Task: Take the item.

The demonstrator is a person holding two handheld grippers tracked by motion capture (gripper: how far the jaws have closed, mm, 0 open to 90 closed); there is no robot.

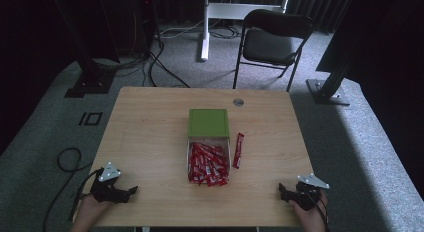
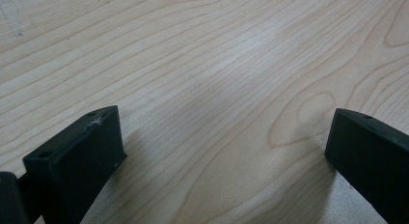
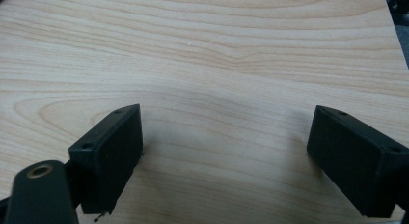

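A clear box (image 1: 190,157) full of red sachets (image 1: 207,164) sits mid-table, its green lid (image 1: 208,123) lying just behind it. One loose red sachet (image 1: 238,150) lies to the box's right. My left gripper (image 1: 131,191) rests at the near left corner of the wooden table (image 1: 145,137), jaws pointing right. In the left gripper view the left gripper (image 2: 224,137) stands open over bare wood. My right gripper (image 1: 283,189) rests at the near right corner, pointing left. Its jaws are wide apart in the right gripper view, the right gripper (image 3: 226,137) open with nothing between them.
A round grommet (image 1: 238,102) is set in the table's far edge. Behind the table stand a black folding chair (image 1: 272,42), a white stand (image 1: 205,27) and black frame legs (image 1: 90,77). A cable (image 1: 67,159) loops on the grey carpet at left.
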